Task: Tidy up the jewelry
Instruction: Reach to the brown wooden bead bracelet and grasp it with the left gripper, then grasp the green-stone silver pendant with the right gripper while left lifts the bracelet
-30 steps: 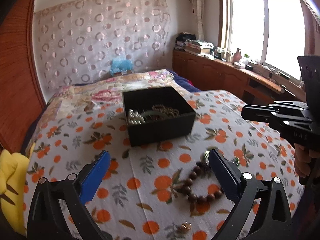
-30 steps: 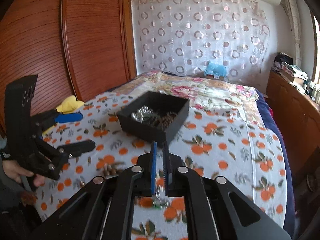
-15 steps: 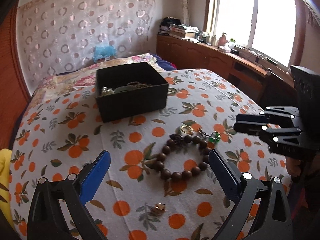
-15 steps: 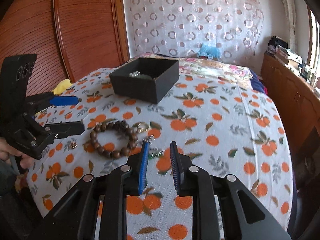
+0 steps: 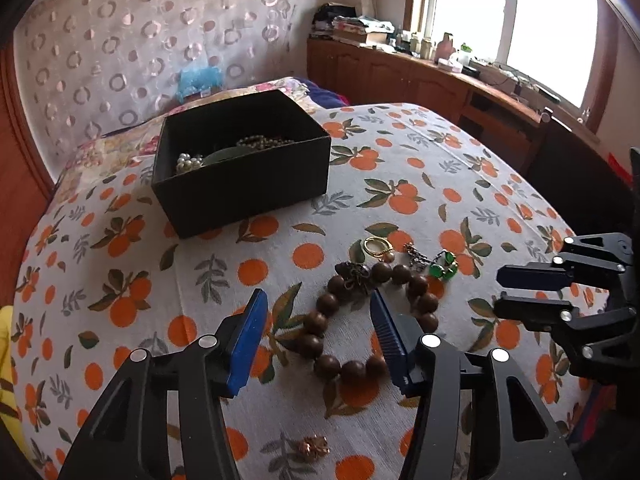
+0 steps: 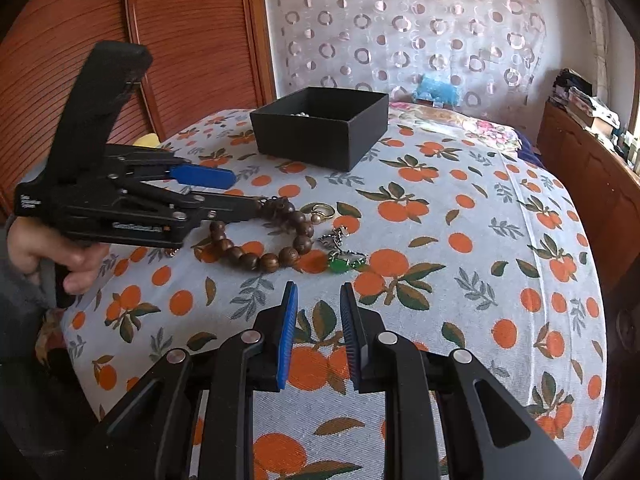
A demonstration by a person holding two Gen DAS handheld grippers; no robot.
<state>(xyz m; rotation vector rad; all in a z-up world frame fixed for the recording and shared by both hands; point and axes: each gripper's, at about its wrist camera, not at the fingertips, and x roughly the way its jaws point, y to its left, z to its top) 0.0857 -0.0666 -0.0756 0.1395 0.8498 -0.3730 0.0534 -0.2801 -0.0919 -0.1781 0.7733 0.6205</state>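
A brown wooden bead bracelet [image 5: 360,320] [image 6: 260,240] lies on the orange-print cloth. Beside it lie a gold ring [image 5: 376,246] [image 6: 320,211], a silver chain piece [image 5: 416,256] [image 6: 334,236] and a green-stone piece [image 5: 443,268] [image 6: 344,264]. A small gold piece [image 5: 314,445] lies nearer. A black box [image 5: 240,168] [image 6: 320,132] holds pearls and other jewelry. My left gripper [image 5: 318,312] [image 6: 240,190] is open, low over the bracelet's left half. My right gripper [image 6: 318,296] [image 5: 500,288] is slightly open and empty, just short of the green piece.
The table [image 5: 120,320] has a rounded edge falling away at the front and right. A wooden cabinet [image 5: 400,76] with clutter runs along the window wall. A wooden wardrobe [image 6: 180,40] stands at the left. A yellow item [image 5: 6,340] sits at the left edge.
Both grippers have moved forward and down toward the loose jewelry. The right gripper, shut a second ago, has opened slightly. The left gripper's jaws have narrowed around the bracelet.
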